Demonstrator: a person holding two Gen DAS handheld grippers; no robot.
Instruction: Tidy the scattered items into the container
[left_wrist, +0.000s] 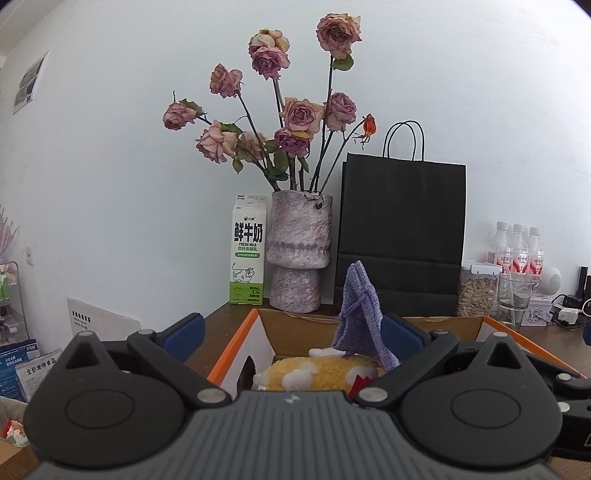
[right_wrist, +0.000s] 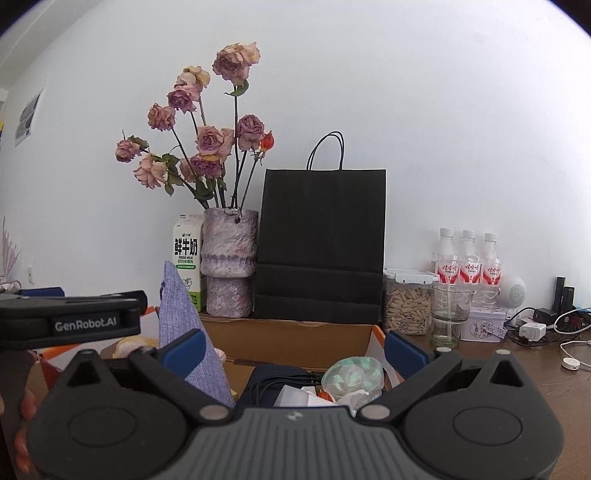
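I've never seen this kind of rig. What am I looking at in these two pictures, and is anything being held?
There is no robot. A person carries two hand-held black grippers with blue finger pads, each with a fisheye camera looking along its fingers. One picture comes from the left gripper, the other from the right gripper. Both are open over an orange-edged cardboard box on a brown wooden table. Inside are an upright purple knitted pouch, a yellow plush toy and black cables. Neither gripper seems to hold anything.
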